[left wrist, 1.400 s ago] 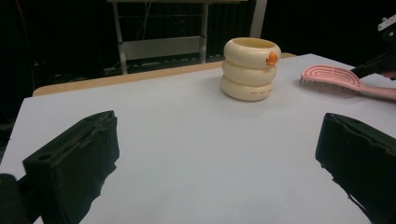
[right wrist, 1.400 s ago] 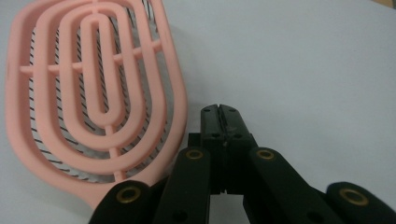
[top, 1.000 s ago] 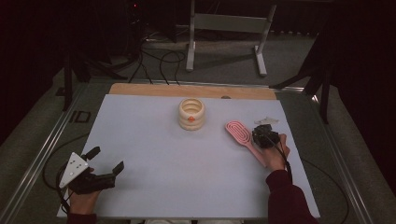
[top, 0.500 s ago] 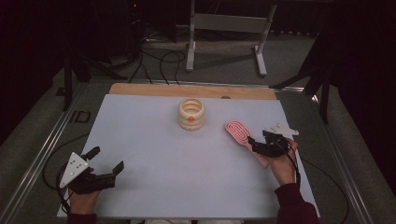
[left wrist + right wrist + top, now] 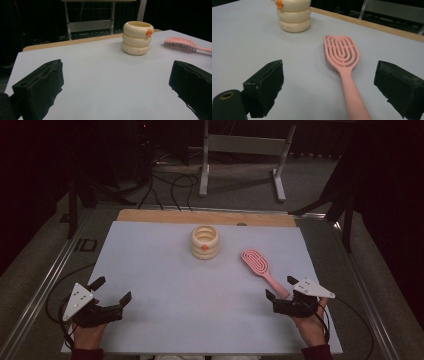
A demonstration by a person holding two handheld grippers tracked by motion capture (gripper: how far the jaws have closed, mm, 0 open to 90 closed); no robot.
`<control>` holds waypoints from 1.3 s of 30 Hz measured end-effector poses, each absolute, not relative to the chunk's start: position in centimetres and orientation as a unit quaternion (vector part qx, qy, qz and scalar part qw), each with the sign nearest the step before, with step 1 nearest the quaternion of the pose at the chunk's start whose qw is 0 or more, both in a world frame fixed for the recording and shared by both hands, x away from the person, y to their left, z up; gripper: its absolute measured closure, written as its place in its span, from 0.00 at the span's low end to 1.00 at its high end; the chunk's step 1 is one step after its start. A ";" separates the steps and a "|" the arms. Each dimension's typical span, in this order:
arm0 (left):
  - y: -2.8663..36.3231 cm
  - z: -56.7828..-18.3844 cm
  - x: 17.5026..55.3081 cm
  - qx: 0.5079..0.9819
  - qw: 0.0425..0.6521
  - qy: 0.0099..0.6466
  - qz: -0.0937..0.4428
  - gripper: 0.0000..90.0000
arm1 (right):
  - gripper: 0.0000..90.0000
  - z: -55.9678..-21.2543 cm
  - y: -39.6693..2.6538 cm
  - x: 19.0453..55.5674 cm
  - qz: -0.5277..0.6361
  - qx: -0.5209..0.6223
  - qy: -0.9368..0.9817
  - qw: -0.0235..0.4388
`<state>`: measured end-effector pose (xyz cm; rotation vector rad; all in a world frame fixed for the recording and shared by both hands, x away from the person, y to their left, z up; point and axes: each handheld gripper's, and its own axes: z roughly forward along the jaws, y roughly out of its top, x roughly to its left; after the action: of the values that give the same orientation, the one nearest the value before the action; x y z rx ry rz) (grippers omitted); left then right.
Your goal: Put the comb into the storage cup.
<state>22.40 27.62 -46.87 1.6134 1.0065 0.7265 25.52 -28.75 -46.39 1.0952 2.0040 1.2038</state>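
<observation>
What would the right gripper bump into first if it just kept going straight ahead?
Probably the pink brush: its handle already lies between the open right gripper jaws, untouched, with the head straight ahead.

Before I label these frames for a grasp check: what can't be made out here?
- Pink hairbrush: handle end cut off by the right gripper view's bottom edge; bristles face down, mostly hidden.
- Cream holder: its inside is hidden by its own wall in the left gripper view; printed text too small.

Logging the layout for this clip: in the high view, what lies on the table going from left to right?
Left tongs → cream ringed holder → pink hairbrush → right tongs, jaws wide open around the brush handle's near end, not pressing it.
</observation>
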 end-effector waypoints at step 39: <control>27.6 -47.3 22.4 0.679 0.521 0.420 0.301 0.00 | 0.13 -46.9 -30.2 22.3 0.497 0.399 0.721 0.272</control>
<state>22.38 27.55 -47.28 1.6267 1.0065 0.7220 22.31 -30.23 -46.86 1.0742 1.9403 1.3390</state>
